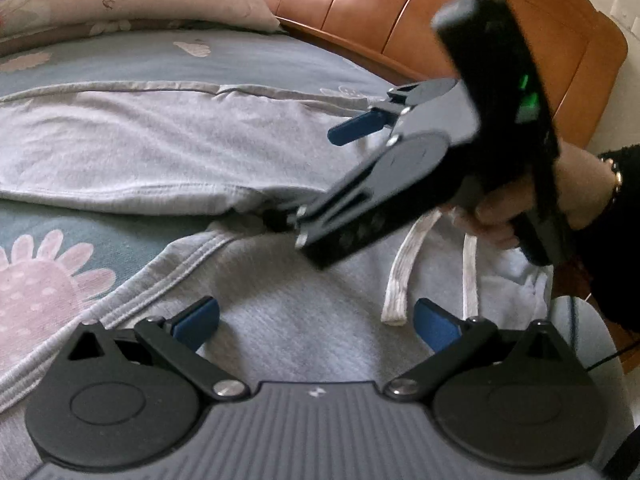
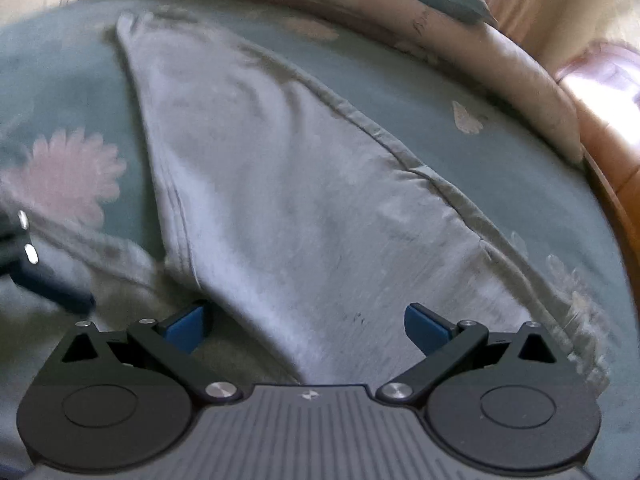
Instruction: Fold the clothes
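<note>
Both spread wide, holding nothing: left gripper [image 1: 316, 326] over grey sweatpants [image 1: 160, 140] waistband, right gripper [image 2: 306, 326] over the leg. Pinch seams, fold flat, tuck drawstrings [image 1: 398, 280].

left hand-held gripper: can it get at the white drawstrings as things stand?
Probably yes. The left hand-held gripper is open over the grey trousers, and the nearer drawstring lies bare just ahead between its fingers. The right hand-held gripper hangs further ahead, crowding only the cord's upper part.
</note>
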A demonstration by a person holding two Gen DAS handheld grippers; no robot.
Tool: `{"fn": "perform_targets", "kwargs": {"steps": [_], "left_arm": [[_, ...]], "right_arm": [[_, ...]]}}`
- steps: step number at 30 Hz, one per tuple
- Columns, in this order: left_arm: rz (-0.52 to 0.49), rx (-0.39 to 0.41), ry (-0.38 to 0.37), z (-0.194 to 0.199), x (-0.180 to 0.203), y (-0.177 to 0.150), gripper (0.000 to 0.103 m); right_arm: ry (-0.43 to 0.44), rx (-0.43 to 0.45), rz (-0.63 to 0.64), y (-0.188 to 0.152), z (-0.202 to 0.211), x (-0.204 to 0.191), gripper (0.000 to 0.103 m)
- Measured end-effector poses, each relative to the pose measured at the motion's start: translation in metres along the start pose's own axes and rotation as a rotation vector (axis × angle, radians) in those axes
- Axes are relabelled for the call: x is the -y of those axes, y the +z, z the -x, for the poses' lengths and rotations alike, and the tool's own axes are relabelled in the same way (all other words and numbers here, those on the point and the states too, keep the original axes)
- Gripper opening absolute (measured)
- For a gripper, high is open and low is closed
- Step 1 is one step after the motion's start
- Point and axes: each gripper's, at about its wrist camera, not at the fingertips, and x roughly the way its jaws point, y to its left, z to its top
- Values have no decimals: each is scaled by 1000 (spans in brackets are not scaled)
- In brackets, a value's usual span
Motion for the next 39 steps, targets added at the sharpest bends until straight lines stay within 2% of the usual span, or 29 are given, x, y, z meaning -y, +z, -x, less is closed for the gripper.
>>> {"fn": "perform_targets", "kwargs": {"steps": [5, 9, 15, 20, 24, 26, 30, 32, 36, 39], "left_arm": [[-3, 0, 2, 0, 1, 0, 102], [-2, 0, 1, 0, 0, 0, 102], [-26, -11, 22, 4, 3, 1, 102], [-39, -23, 31, 3, 4, 0, 102], [-34, -24, 26, 5, 3, 1, 102], [-31, -22, 25, 8, 2, 2, 102], [-18, -7, 45, 16, -3, 3, 102], [15, -19, 66, 16, -10, 4, 102], [64, -26, 113, 15, -23, 7, 102], [89, -15, 140, 19, -32, 8, 102]], "right_arm": [[-101, 84, 18, 0, -7, -11, 103], [-114, 91, 41, 7, -8, -15, 103], [-32, 110, 69, 0, 30, -15, 103], [45, 30, 26, -3, 3, -22, 103], [141, 40, -135, 3, -12, -9, 103], [159, 39, -165, 3, -8, -3, 103], [120, 79, -156, -6, 25, 9, 103], [76, 64, -170, -13, 32, 19, 103], [13, -20, -202, -30, 13, 24, 103], [39, -18, -277, -38, -3, 27, 103]]}}
